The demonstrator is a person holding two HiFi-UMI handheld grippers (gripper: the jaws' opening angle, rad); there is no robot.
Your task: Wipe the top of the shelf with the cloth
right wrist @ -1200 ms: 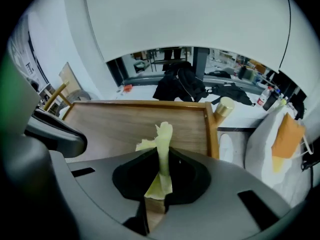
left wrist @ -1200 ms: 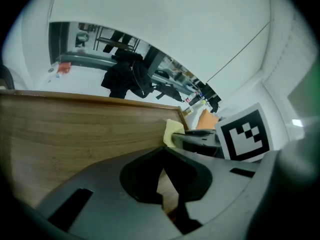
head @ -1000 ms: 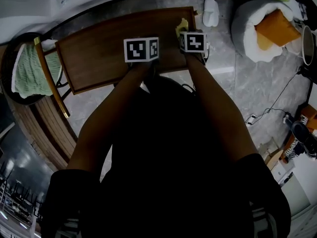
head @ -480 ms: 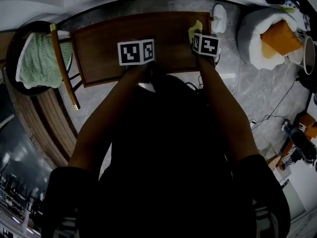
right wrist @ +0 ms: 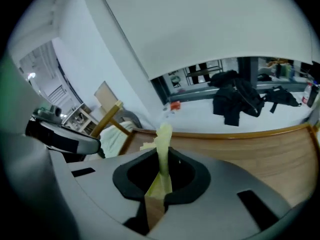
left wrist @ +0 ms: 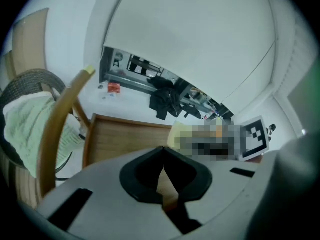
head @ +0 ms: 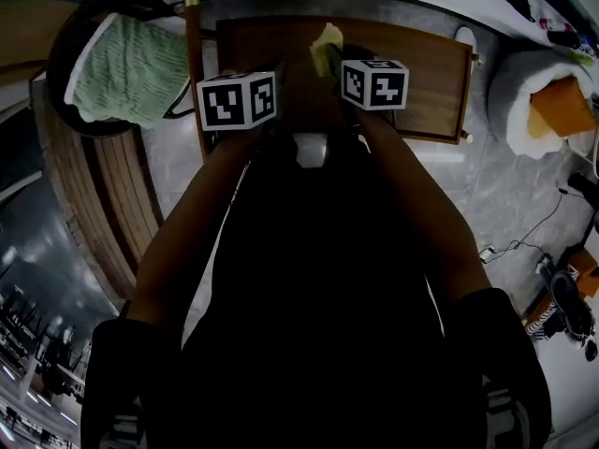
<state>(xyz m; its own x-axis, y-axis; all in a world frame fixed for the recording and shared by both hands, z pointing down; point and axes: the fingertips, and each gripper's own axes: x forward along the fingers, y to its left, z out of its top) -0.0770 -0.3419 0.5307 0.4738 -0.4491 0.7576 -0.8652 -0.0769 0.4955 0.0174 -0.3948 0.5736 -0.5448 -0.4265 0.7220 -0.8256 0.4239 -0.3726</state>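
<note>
Cloth (head: 326,41), yellow, 1 piece: pinched in right gripper (right wrist: 160,183) over shelf (head: 421,73) top, nearer its left edge; left gripper (left wrist: 162,178) pressed together, empty; recommended handling: press cloth flat, stroke evenly edge to edge.

Cloth (right wrist: 163,139): pale yellow, a thin crumpled strip standing upright, pinched in my right gripper (right wrist: 156,191); upper middle of the head view.
Shelf (head: 426,68): brown wooden top with a raised rim, lying flat; upper centre to upper right, under the cloth.
</note>
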